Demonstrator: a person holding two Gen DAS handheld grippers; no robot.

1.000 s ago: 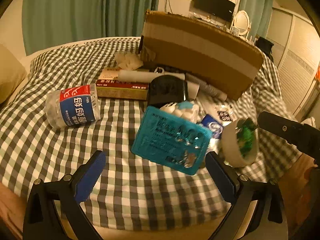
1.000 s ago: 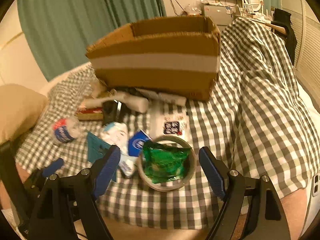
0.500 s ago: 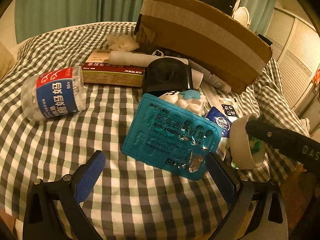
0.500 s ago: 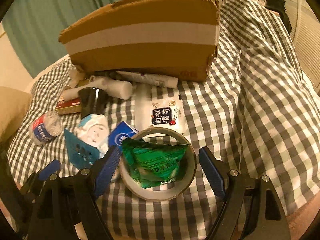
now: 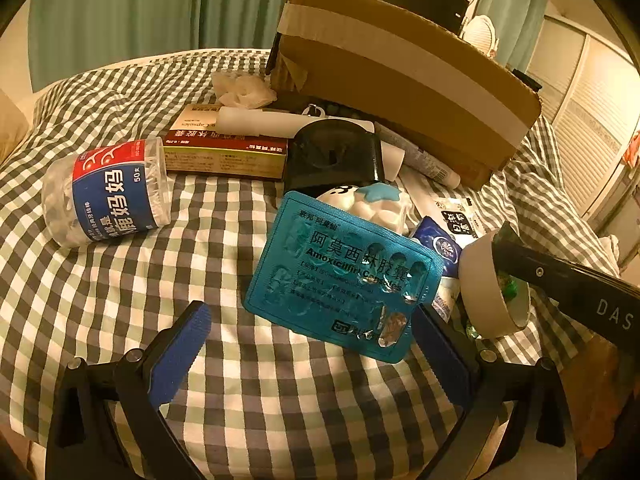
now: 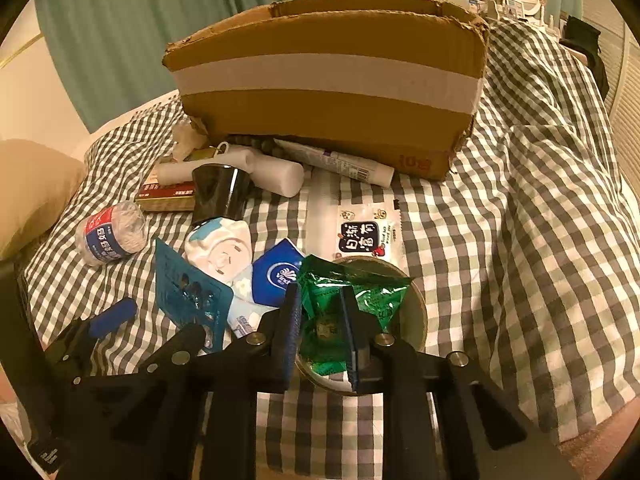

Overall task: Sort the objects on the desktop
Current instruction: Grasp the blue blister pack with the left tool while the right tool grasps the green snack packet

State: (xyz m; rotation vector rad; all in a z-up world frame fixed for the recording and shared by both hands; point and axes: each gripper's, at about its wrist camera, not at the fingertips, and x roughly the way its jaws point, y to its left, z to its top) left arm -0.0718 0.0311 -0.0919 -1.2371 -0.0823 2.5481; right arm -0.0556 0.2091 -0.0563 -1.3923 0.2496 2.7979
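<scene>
Crinkly green foil sachet (image 6: 352, 300), sitting between my right gripper (image 6: 322, 320) jaws, is getting pinched as they've just been closing; left jaws are gaping empty.

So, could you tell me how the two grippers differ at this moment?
The right gripper has just been closing and its jaws stand narrow, pinching the green packet inside the tape roll. The left gripper stands wide open with nothing gripped; the teal blister pack lies ahead of it. Both have blue pads and point down at the checked cloth.
</scene>
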